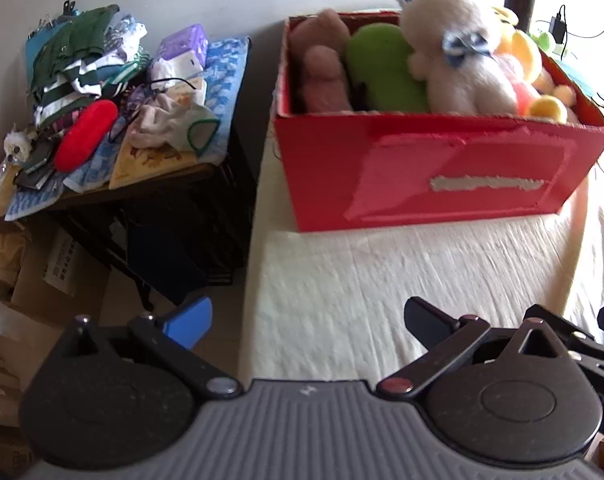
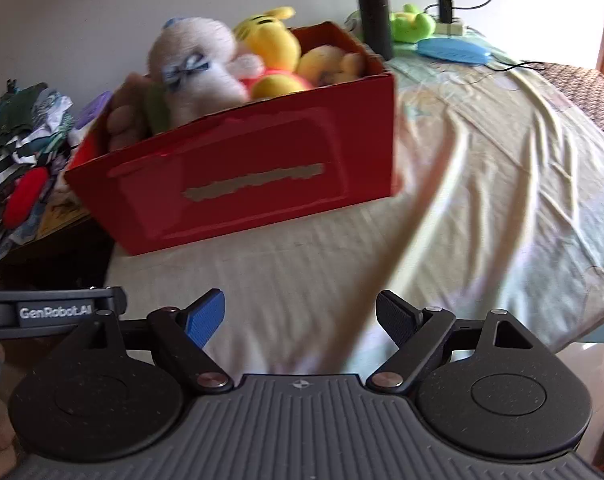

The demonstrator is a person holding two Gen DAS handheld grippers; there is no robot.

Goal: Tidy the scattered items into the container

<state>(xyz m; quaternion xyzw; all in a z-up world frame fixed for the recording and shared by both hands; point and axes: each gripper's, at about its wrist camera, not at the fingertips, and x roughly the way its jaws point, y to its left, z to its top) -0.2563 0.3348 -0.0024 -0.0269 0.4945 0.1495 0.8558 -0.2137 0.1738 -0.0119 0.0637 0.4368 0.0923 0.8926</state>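
Red cardboard box (image 1: 442, 168) sits on pale wrinkled bedsheet (image 1: 362, 280), near the bed's left edge, packed w/ plush toys: white fluffy plush w/ blue bow (image 1: 458, 56) on top at centre, green plush (image 1: 382, 68) and brown plush (image 1: 322, 68) to its left, yellow plush (image 2: 269, 44) at the far right end. Left gripper (image 1: 306, 316) low over the sheet in front of box, jaws spread wide, nothing btwn them. Right gripper (image 2: 302, 316) likewise over bare sheet, jaws wide apart, empty. Small green plush (image 2: 412, 24) still outside the box, lying behind it at the head of the bed beside a tall black cylinder flask (image 2: 372, 8) and a blue flat case (image 2: 454, 50). Side table (image 1: 161, 176) left of bed carries heaped clothes (image 1: 81, 60), a red oval cushion (image 1: 86, 134).
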